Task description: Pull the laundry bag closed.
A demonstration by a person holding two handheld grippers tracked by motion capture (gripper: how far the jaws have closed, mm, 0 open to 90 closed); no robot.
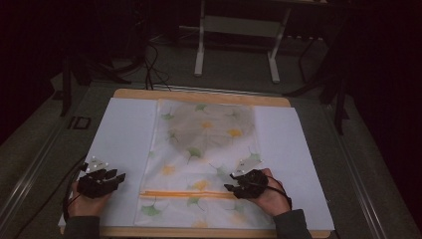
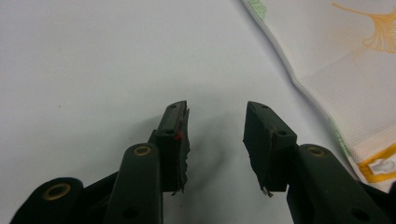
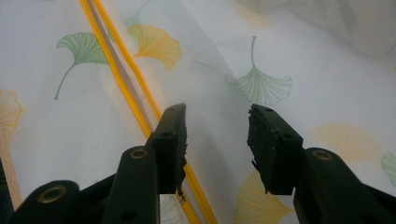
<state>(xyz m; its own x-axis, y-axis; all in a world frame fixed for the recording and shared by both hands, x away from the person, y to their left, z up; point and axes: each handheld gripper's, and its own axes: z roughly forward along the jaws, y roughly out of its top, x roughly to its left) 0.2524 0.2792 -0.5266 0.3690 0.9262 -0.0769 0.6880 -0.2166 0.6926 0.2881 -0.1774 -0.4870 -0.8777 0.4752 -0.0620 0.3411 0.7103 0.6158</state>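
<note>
Zipper (image 3: pixel 122 79) of laundry bag (image 1: pixel 204 149) partly hidden behind right gripper (image 3: pixel 217 122).

We have bare white sheet (image 1: pixel 119 134) all around the left gripper (image 1: pixel 121 176), whose parted jaws hold nothing; the way right is free up to the near left edge of the leaf-print bag (image 1: pixel 204 144). The right gripper (image 1: pixel 228 187) sits over that bag with its jaws apart, and the orange zipper (image 1: pixel 186 193) runs beneath its left jaw. Far of both, the bag lies flat, and nothing stands up from the table (image 1: pixel 199 94) to block us.
</note>
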